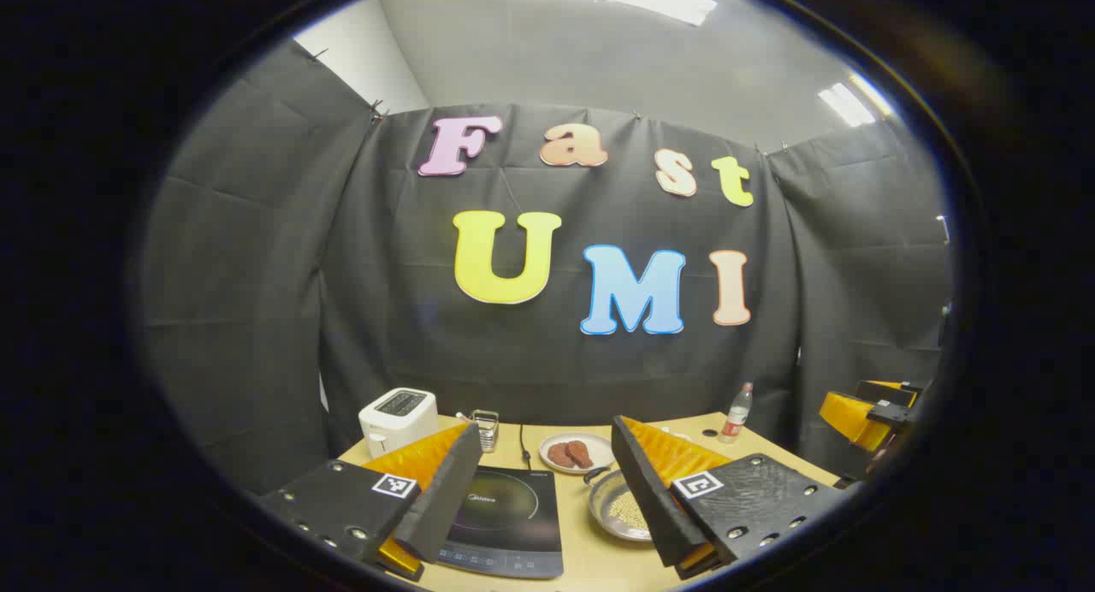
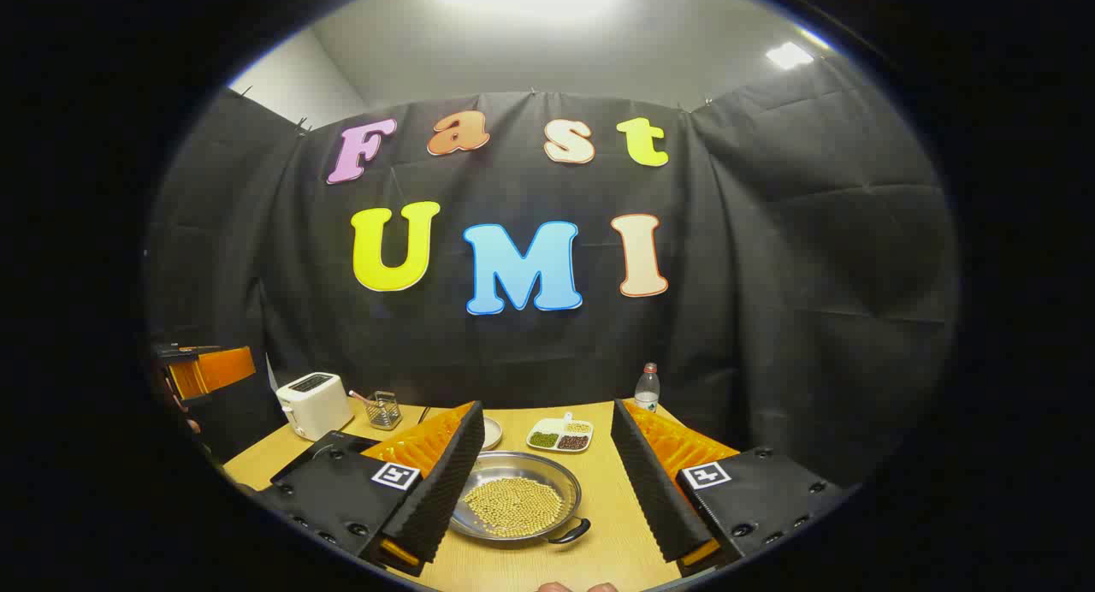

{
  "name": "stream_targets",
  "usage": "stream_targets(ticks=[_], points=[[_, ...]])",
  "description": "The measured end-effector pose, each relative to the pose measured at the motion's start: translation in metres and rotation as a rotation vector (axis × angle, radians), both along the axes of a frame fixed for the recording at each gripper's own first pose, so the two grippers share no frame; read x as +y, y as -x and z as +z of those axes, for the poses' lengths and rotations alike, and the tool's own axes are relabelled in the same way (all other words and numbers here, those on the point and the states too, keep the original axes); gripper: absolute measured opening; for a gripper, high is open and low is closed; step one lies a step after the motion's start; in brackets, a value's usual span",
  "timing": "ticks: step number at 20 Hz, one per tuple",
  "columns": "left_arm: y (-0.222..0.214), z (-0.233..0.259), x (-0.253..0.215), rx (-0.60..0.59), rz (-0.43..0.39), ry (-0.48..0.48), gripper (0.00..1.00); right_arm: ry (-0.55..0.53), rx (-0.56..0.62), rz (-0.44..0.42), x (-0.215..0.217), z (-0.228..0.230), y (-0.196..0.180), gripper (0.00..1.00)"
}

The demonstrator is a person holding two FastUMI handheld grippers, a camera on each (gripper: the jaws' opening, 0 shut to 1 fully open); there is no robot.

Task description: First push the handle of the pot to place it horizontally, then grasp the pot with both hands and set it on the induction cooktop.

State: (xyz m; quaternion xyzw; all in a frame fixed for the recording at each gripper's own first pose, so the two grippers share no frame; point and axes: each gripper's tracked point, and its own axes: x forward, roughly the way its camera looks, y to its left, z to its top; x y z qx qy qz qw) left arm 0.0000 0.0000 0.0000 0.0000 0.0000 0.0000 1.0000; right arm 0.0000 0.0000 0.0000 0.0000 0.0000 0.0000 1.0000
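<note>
Between our two right fingers, which stand wide apart and hold nothing, we see the pot (image 2: pixel 517 505) low on the wooden table (image 2: pixel 599 455), just ahead of the right gripper (image 2: pixel 547 481). We judge that this gripper is the nearer one to it. One dark loop handle (image 2: pixel 569 534) shows on the near right part of the rim, turned toward us and a little to the right. The opposite handle seems to show in the left gripper view as a small dark loop (image 1: pixel 590 474) at the far left of the rim. So the line through the handles appears to run slantwise, not straight across from left to right, and the push on the handle is, in our judgement, not yet done.

Our left gripper (image 1: pixel 547 489) is also open and empty. Between its fingers lies the induction cooktop (image 1: pixel 505 523), dark and flat, and the pot is to the right of it, partly behind the right finger.

About the pot itself: it is a shallow, wide metal pan with a shiny rim, and its bottom is covered with small pale yellow beans.

Farther away we see a white toaster (image 2: pixel 315 404) at the far left, a small wire basket (image 2: pixel 383 410), a divided dish (image 2: pixel 560 435) with green, dark and pale grains, a plate with brown pieces (image 1: pixel 575 452), and a bottle (image 2: pixel 648 388) near the wall.
</note>
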Motion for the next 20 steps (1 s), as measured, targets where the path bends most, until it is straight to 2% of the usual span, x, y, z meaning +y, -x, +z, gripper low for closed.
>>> stream_targets(ticks=[8,16,20], points=[[0.006,-0.008,0.016,0.019,0.026,-0.003,0.91,0.025,0.004,0.039,0.016,0.001,0.004,0.95],[0.009,-0.014,0.02,0.035,0.037,-0.013,0.93,0.025,0.03,0.034,0.018,-0.006,0.005,0.95],[0.01,-0.021,0.025,0.046,0.033,-0.012,0.93,-0.008,0.074,0.034,0.018,-0.018,0.002,0.95]])
